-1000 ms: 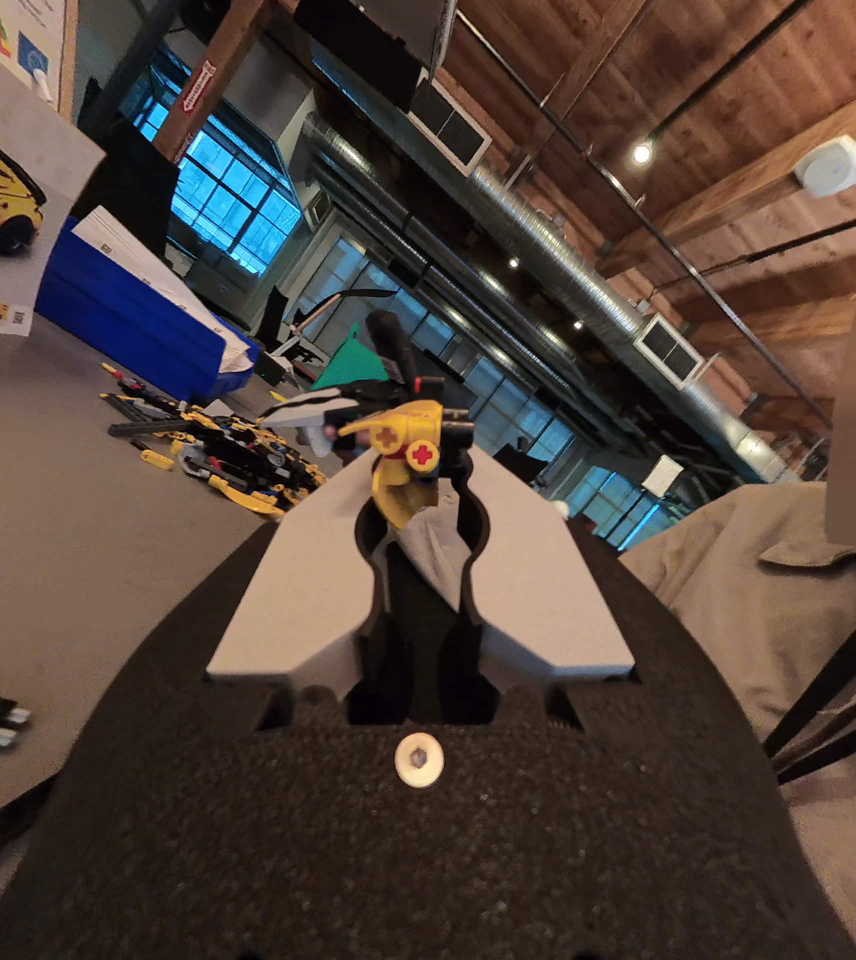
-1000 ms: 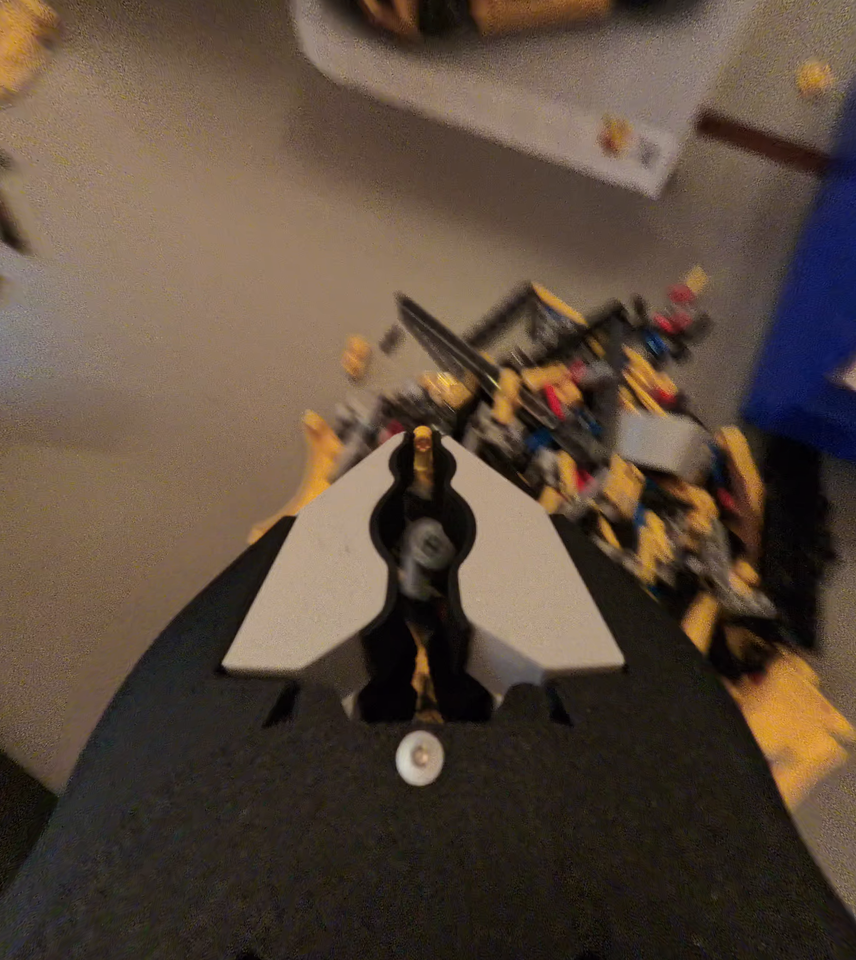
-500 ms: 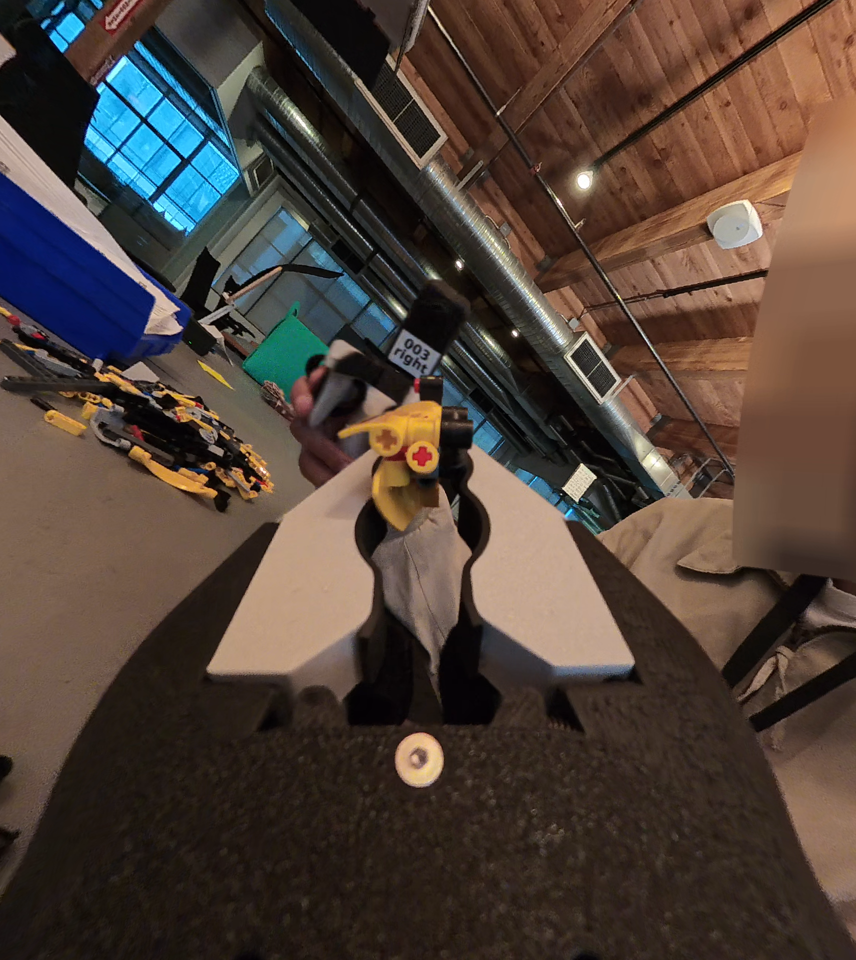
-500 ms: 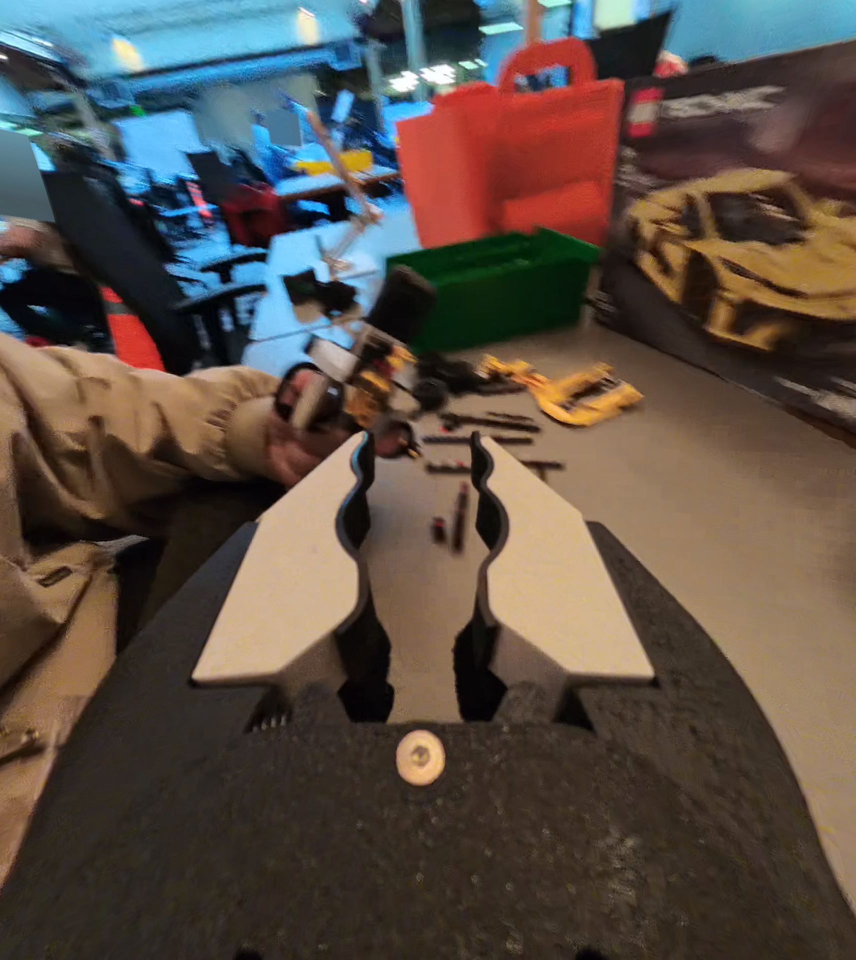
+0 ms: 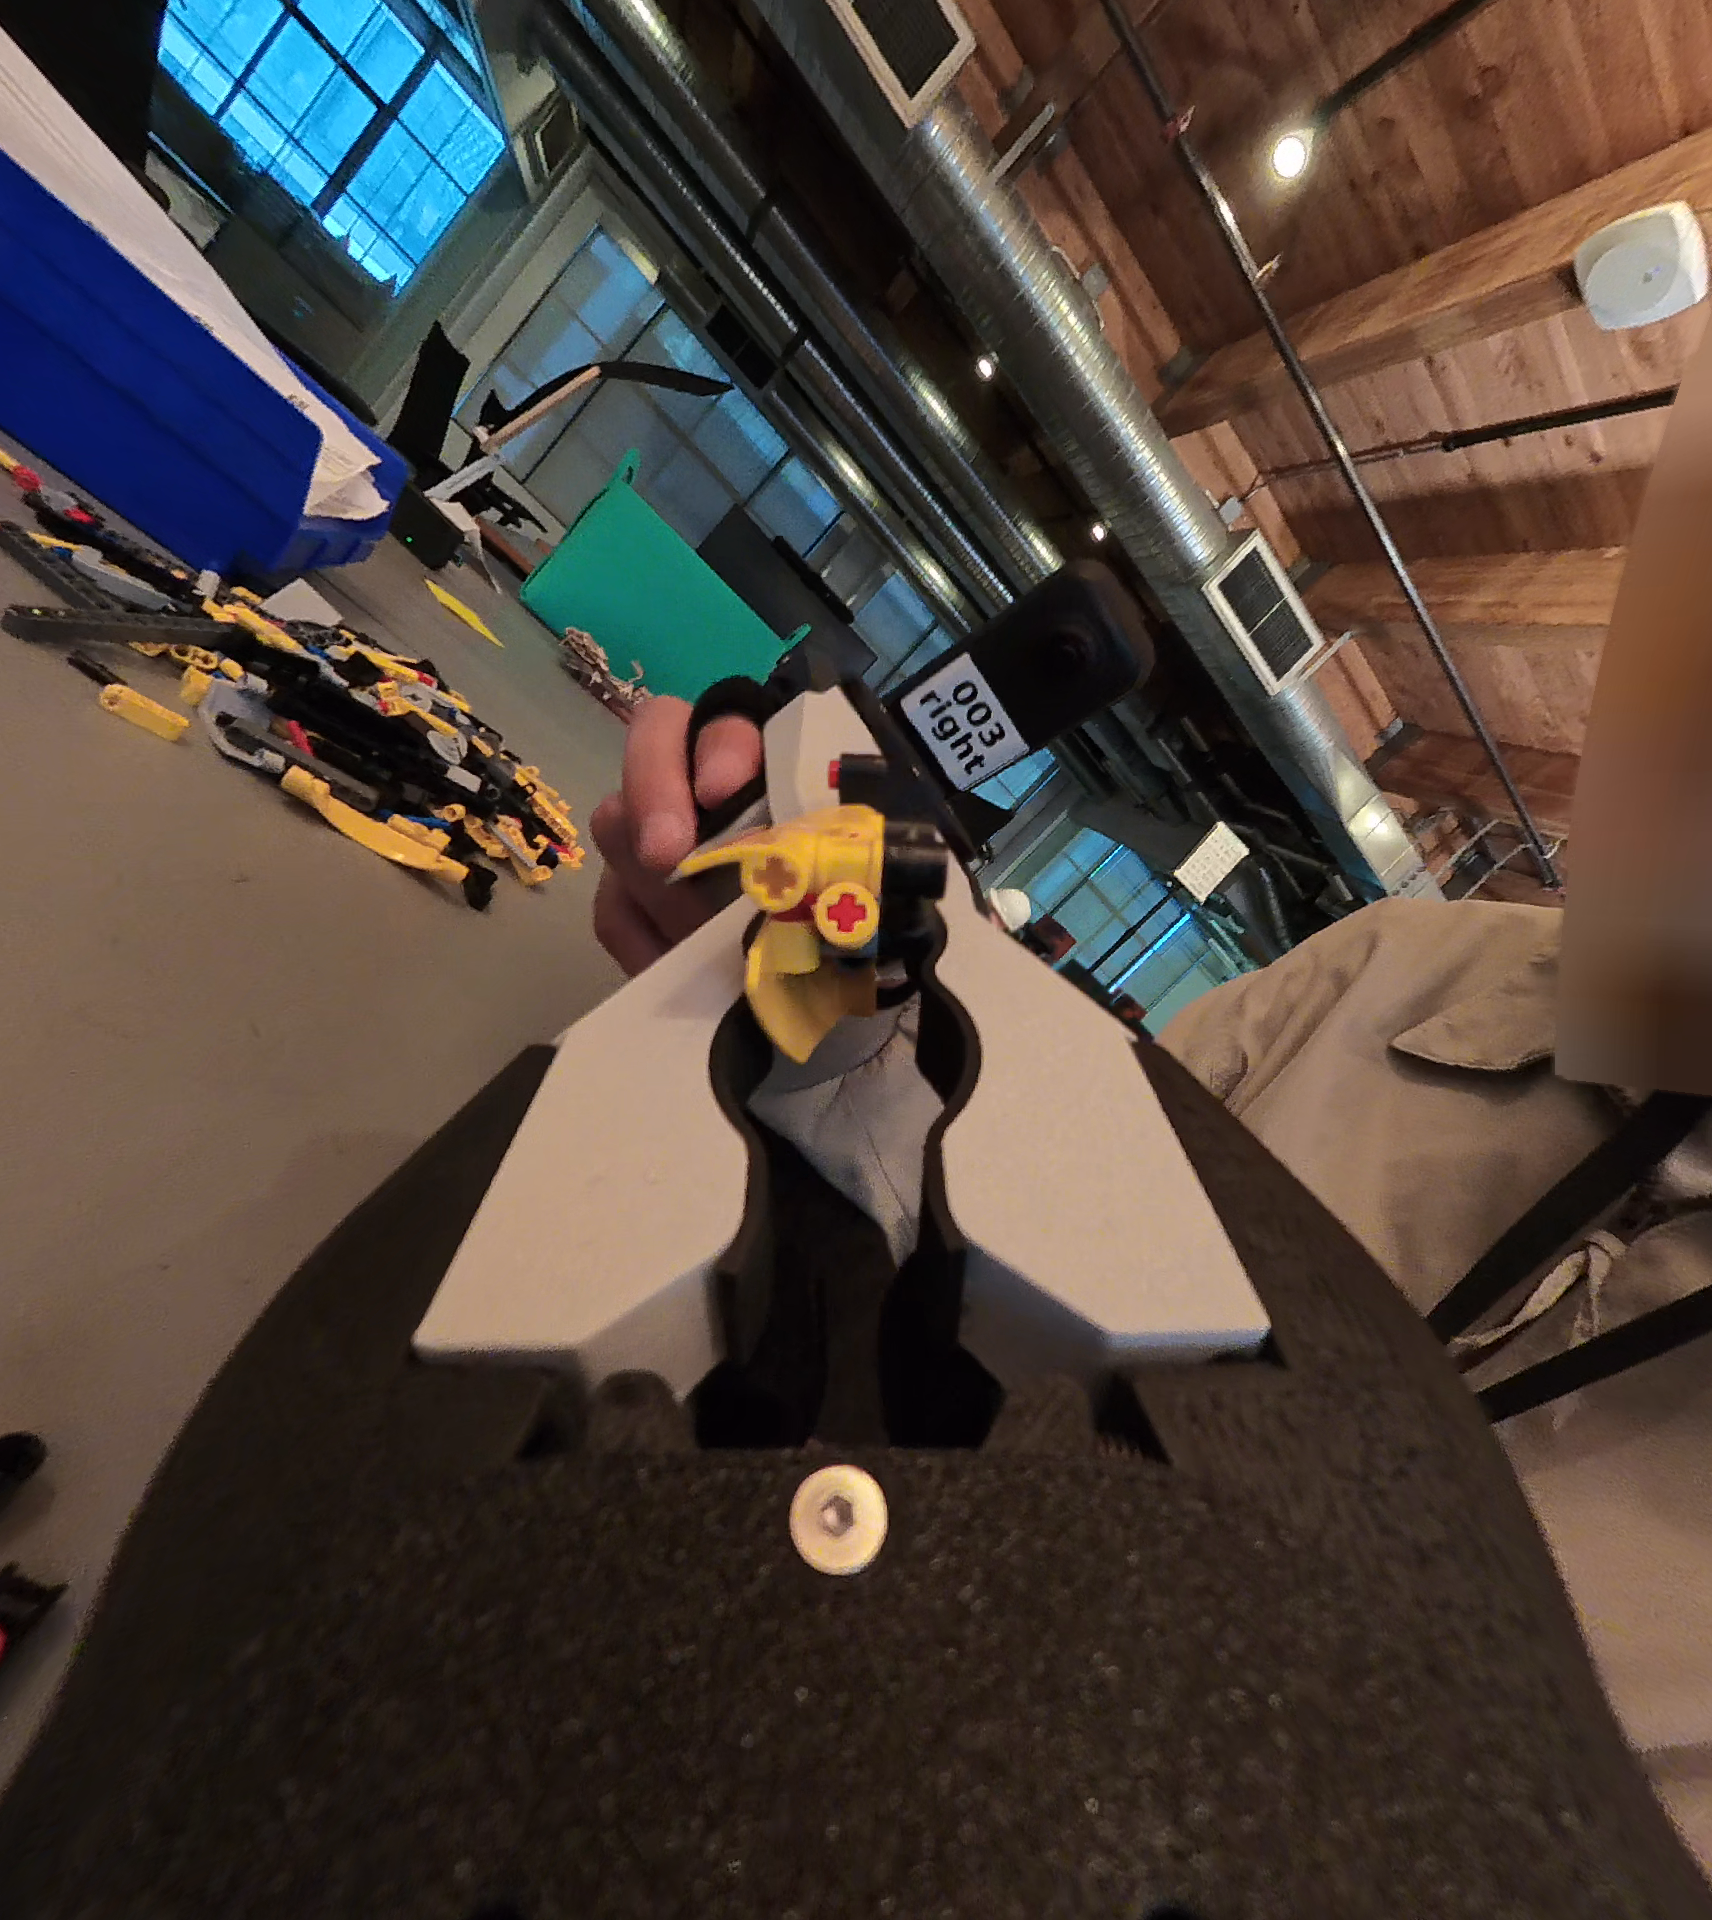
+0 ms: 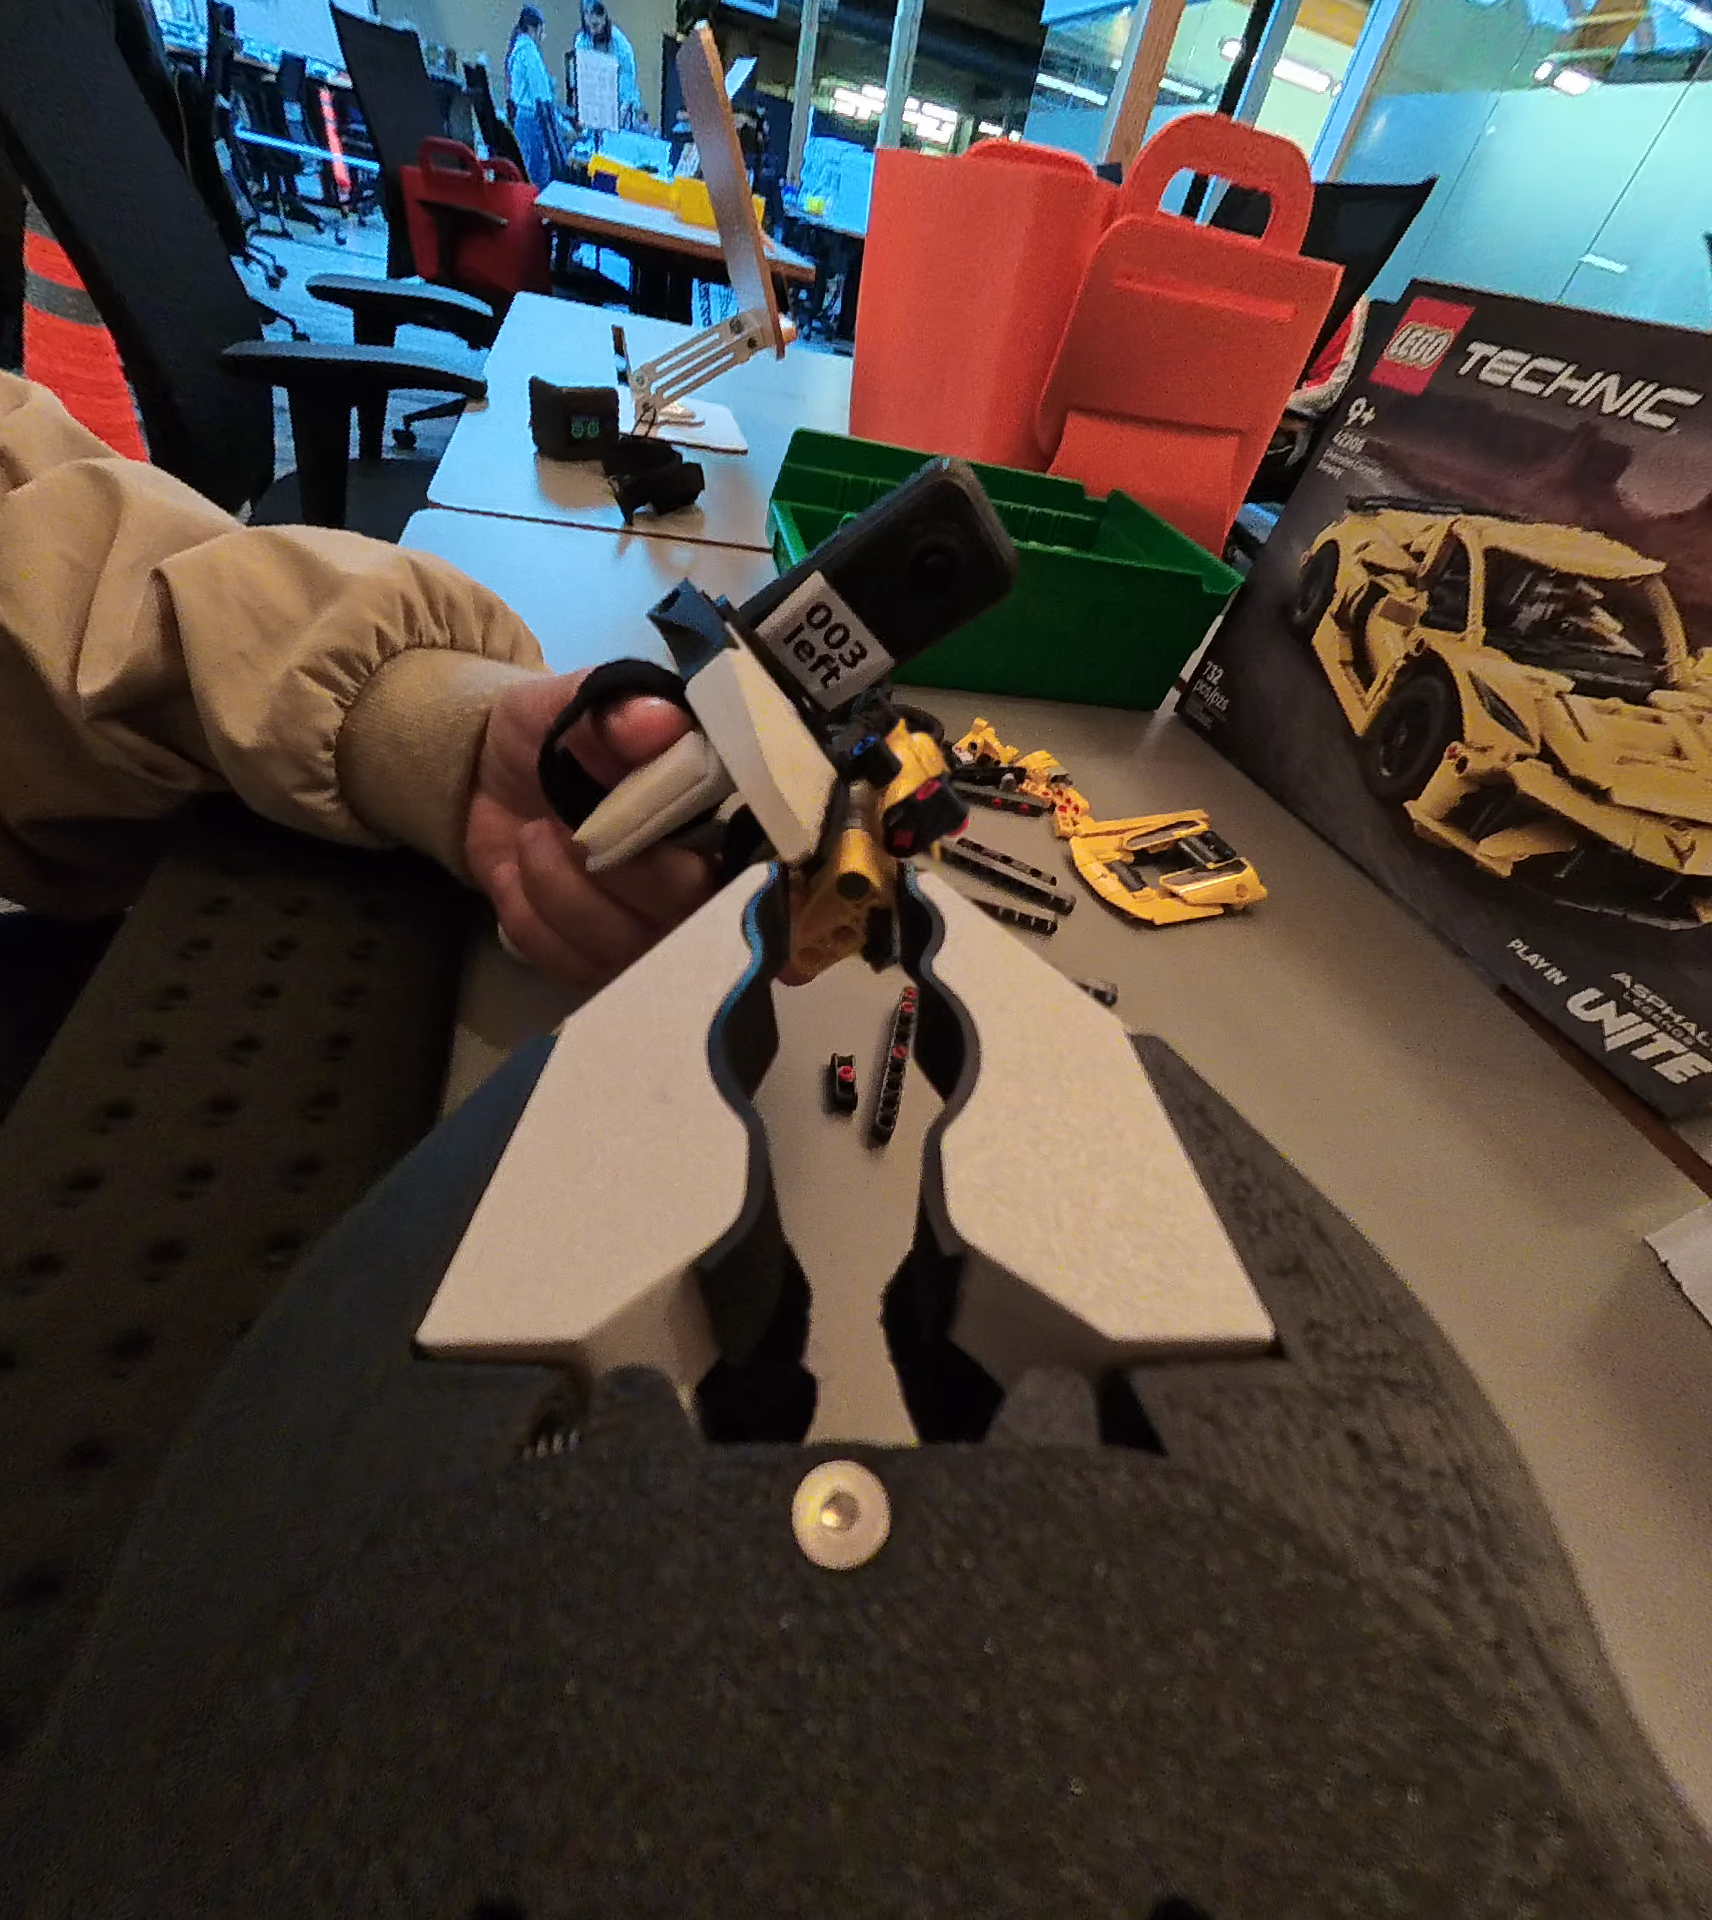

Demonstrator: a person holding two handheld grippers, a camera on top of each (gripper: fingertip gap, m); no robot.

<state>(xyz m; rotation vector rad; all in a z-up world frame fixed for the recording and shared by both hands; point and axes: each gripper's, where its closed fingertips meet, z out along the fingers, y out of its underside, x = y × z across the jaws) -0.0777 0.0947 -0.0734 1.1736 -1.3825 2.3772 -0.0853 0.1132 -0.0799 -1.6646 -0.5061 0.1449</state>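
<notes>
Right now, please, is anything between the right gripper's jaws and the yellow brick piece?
Nothing visible: the yellow brick piece, held by the left gripper, sits at the tips of the open right gripper.

Dim warm indoor light from ceiling spotlights [image 5: 1288,156], blue daylight through windows [image 5: 332,135] below them; both views sharp, strong wide-angle bending at edges.

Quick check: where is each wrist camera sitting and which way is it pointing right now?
Left wrist view: on the left tool, tilted up toward ceiling beams; shut on the yellow brick assembly; the right hand shows beyond.
Right wrist view: on the right tool, facing across the grey table toward the box; open; left hand shows.
Shared: the yellow brick assembly, each other's tool.
</notes>
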